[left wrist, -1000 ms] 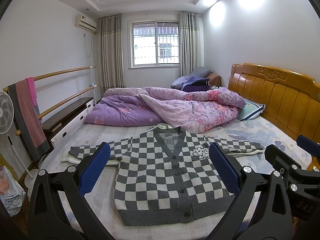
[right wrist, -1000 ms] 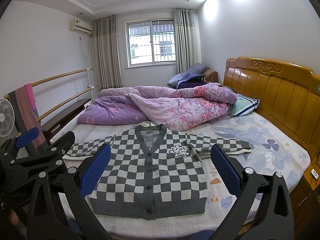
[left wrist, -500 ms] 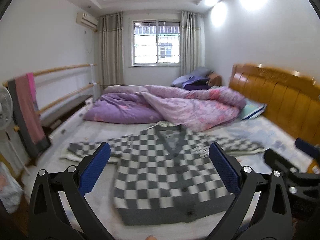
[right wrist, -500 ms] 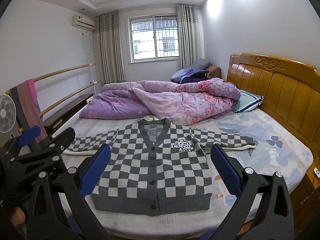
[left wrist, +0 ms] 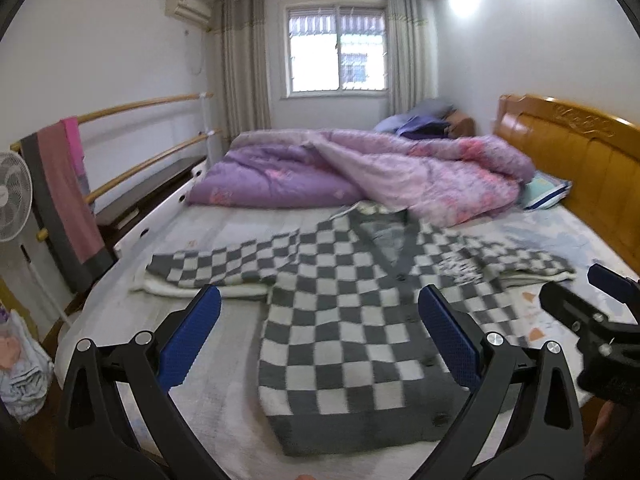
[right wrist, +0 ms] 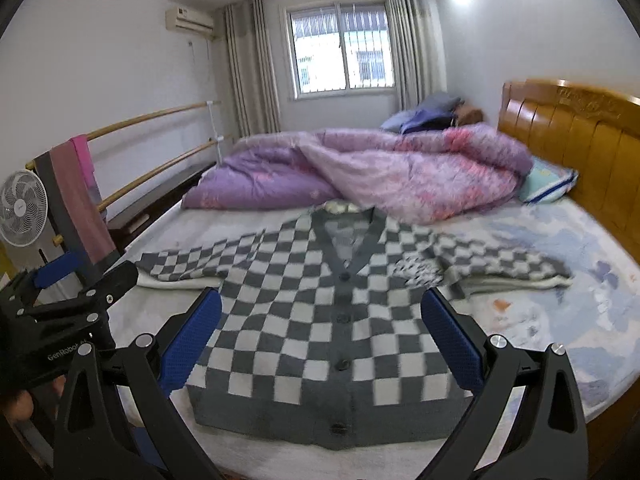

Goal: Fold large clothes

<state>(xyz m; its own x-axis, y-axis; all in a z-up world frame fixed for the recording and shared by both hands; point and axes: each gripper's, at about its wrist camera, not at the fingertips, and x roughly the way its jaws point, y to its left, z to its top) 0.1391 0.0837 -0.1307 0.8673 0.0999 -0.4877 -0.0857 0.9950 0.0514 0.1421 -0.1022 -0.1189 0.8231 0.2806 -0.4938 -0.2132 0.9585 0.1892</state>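
Checked grey-and-white cardigan (right wrist: 320,320): buttoned, front up, flat on the bed (right wrist: 560,320), sleeves spread, hem toward the near edge, collar just before a purple quilt (right wrist: 380,172). Left gripper (left wrist: 318,336) and right gripper (right wrist: 320,336): fingers wide apart, empty, above the cardigan.

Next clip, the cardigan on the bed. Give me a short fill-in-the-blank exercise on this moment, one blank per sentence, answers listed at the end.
1. The checkered cardigan lies flat on the bed with both sleeves spread ____.
2. Both the left gripper and the right gripper have their jaws ____.
3. Behind the cardigan's collar lies a bunched-up ____ quilt.
4. The cardigan's front is ____ up.

Missing words: out; open; purple; buttoned
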